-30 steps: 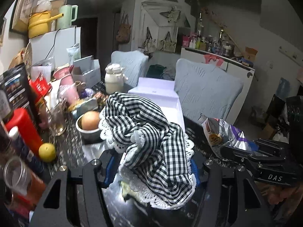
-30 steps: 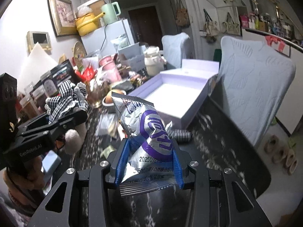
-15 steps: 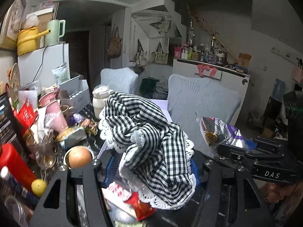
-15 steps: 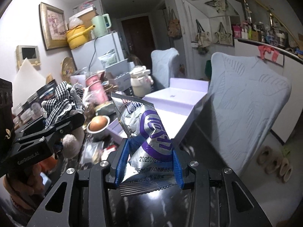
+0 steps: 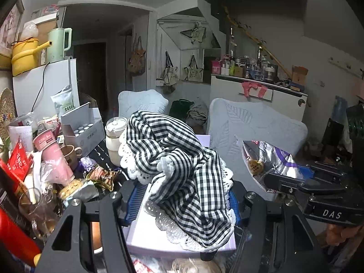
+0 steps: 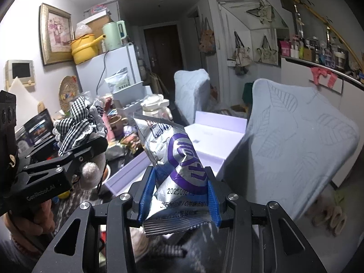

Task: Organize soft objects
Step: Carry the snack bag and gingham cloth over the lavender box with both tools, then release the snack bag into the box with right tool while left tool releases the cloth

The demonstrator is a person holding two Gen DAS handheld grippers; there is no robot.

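Note:
My left gripper (image 5: pixel 182 195) is shut on a black-and-white checked cloth with lace trim (image 5: pixel 179 166) and holds it above the near end of an open pale purple box (image 5: pixel 141 241). The cloth also shows in the right wrist view (image 6: pixel 77 122), held by the left gripper (image 6: pixel 88 150). My right gripper (image 6: pixel 178 195) is shut on a silver and purple snack bag (image 6: pixel 177 159), held up in front of the same box (image 6: pixel 211 136). The bag also shows in the left wrist view (image 5: pixel 266 159).
The dark table's left side is crowded: a pink cup (image 5: pixel 52 157), a white jar (image 5: pixel 115 136), a white carton (image 5: pixel 82 129), a glass (image 5: pixel 34 207), a red bottle (image 5: pixel 13 234), snack packets. Two pale blue covered chairs (image 5: pixel 254 125) stand beyond the box. Slippers (image 6: pixel 329 216) lie on the floor.
Both grippers have risen and moved forward along the table with their loads still held. The bowl with the egg and the lemon have dropped out of the left wrist view.

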